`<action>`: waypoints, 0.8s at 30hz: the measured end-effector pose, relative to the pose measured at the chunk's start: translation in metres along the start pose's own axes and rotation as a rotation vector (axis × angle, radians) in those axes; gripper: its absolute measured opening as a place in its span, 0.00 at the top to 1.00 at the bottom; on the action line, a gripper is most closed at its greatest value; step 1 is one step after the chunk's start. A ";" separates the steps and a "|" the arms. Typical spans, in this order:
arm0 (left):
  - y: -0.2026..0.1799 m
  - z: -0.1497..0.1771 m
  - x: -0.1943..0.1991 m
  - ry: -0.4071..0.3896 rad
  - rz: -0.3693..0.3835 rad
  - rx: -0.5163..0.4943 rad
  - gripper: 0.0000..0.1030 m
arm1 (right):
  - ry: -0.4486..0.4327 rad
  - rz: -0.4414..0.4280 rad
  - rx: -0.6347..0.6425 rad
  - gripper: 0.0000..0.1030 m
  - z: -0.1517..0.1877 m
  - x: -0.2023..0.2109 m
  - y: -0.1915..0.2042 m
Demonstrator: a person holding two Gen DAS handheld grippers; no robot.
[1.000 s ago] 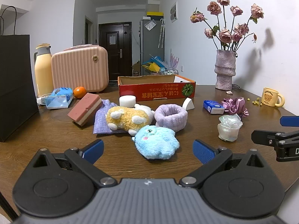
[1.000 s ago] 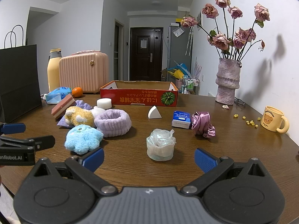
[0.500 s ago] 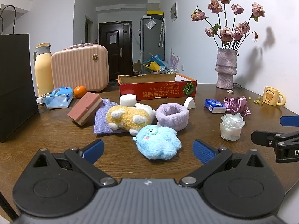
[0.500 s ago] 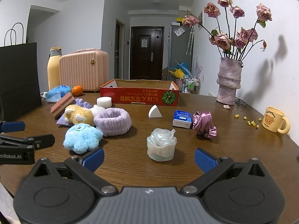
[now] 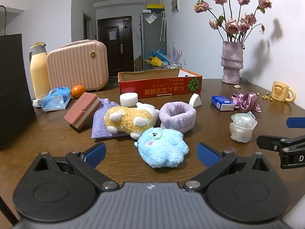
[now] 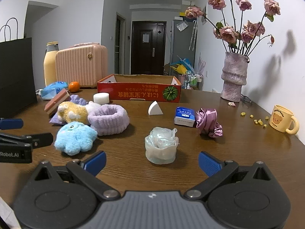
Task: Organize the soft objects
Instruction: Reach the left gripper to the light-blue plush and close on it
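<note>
Wooden table (image 5: pixel 47 139) crowded with toys, white-walled room.

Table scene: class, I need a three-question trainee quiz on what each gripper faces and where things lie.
1. True or false: the left gripper is shut on the blue plush toy.
2. Which thing lies straight ahead of the right gripper? A) yellow mug B) clear plastic bundle C) orange
3. Fill in: the yellow plush toy lies partly on a purple ____.

Key: 1 false, its jaws stand open, holding nothing. 2 B, the clear plastic bundle. 3 cloth.
</note>
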State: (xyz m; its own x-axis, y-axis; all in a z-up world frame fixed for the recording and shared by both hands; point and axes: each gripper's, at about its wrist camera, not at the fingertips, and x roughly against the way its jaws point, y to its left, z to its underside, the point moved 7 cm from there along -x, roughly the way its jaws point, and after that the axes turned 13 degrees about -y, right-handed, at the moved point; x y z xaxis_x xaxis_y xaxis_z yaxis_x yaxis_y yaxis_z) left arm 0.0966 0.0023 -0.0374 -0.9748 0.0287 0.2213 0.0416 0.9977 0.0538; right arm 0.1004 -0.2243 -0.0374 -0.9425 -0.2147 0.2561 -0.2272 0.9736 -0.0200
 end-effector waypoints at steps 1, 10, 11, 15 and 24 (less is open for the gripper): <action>-0.001 0.000 -0.003 0.005 0.003 -0.004 0.00 | 0.003 0.001 -0.001 0.00 0.000 -0.002 -0.001; -0.008 0.002 -0.034 0.085 0.038 -0.038 0.00 | 0.026 0.009 -0.018 0.00 0.004 -0.021 -0.007; -0.009 0.002 -0.037 0.093 0.042 -0.040 0.00 | 0.028 0.010 -0.019 0.00 0.004 -0.023 -0.008; -0.012 0.002 -0.052 0.128 0.053 -0.049 0.00 | 0.038 0.017 -0.026 0.00 0.006 -0.031 -0.012; -0.017 0.008 -0.081 0.213 0.056 -0.043 0.00 | 0.049 0.036 -0.033 0.00 0.008 -0.042 -0.020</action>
State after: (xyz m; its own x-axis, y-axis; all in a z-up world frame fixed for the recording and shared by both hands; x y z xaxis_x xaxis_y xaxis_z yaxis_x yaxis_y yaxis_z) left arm 0.1735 -0.0168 -0.0637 -0.9027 0.0660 0.4252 0.1083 0.9912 0.0760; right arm 0.1423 -0.2353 -0.0558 -0.9366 -0.1762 0.3028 -0.1842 0.9829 0.0019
